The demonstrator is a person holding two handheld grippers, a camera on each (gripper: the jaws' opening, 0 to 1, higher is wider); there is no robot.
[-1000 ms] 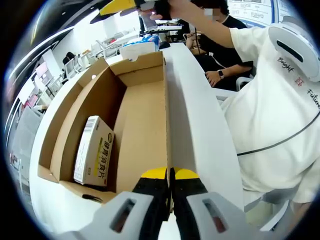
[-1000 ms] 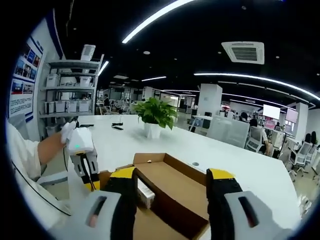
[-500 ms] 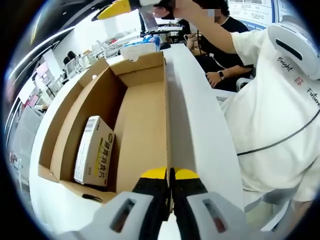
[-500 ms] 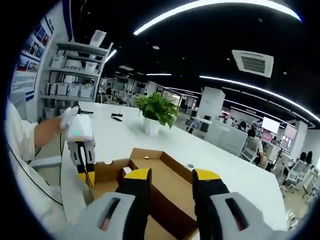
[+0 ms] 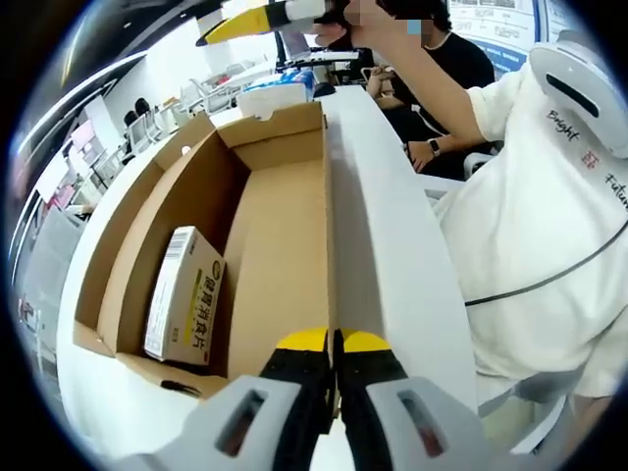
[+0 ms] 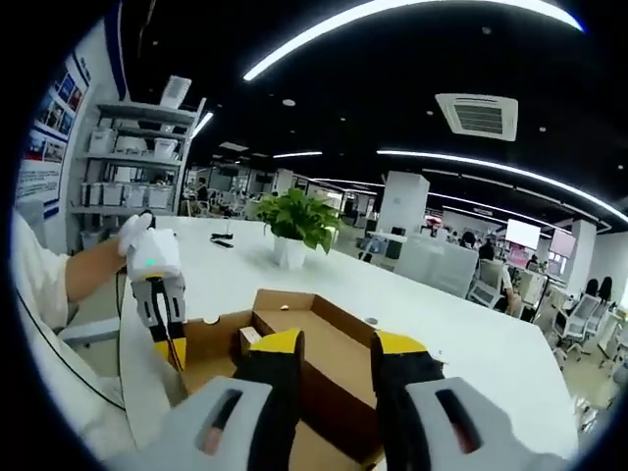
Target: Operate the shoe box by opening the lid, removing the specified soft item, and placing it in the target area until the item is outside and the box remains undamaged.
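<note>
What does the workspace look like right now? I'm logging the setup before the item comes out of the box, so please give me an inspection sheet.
Surface: white table, mostly bare around the box.
Job's things: open cardboard shoe box with its lid folded back; a small printed carton leans against the box's inner wall.
Clutter: potted plant and a small dark object farther down the table.
Grippers: left gripper shut on the box's edge at the lid fold; right gripper raised over the box, jaws apart, holding nothing.
Cables: dark cable across the person's white shirt.
Surroundings: open office, shelving unit, a seated person beside the table.
</note>
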